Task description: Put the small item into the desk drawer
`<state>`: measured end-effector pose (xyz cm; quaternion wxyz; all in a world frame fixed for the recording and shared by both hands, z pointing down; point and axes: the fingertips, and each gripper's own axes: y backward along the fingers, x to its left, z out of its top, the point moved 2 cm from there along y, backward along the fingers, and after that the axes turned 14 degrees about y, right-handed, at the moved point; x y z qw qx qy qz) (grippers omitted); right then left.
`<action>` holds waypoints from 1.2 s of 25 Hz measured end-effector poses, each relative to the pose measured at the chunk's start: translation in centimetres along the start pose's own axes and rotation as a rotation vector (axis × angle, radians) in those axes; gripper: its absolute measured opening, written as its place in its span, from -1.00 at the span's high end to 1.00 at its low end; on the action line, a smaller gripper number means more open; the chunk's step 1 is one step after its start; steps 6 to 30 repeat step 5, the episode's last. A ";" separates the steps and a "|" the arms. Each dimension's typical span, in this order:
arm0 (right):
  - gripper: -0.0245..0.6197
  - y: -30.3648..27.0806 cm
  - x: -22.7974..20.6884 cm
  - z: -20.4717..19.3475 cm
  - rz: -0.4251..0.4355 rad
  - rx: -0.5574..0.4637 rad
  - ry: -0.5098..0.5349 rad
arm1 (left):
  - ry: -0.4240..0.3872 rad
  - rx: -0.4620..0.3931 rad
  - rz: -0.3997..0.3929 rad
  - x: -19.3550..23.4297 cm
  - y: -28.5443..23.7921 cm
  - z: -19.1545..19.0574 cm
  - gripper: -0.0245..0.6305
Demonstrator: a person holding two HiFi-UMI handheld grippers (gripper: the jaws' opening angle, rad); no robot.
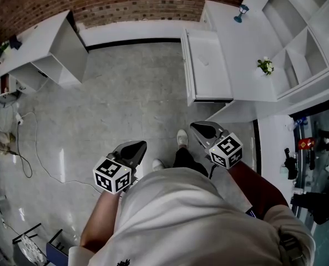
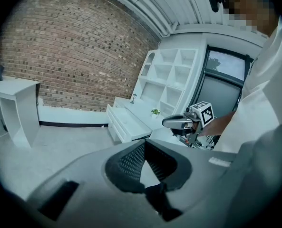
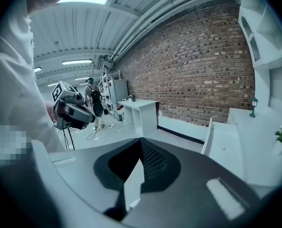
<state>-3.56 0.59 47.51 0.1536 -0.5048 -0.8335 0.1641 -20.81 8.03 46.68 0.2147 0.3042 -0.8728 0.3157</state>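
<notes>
Grey left tool and grey right tool are both closed on nothing, above the pale grey floor. Ahead, a small pale item lies in the open white drawer of the white worktop.

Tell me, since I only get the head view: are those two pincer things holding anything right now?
Observer: No. The right gripper view shows the right gripper with its jaws together and nothing between them.
Visitor: And the other one?
Observer: The same. In the left gripper view the left gripper is closed and empty.
Visitor: Is there anything above that my picture misses?
Observer: Yes, the right gripper view shows lit ceiling lights over the far end of the room.
</notes>
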 end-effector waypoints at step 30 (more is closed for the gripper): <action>0.89 -0.8 -1.9 0.2 0.003 0.001 0.007 | 0.008 -0.004 0.000 0.6 -1.3 1.0 0.91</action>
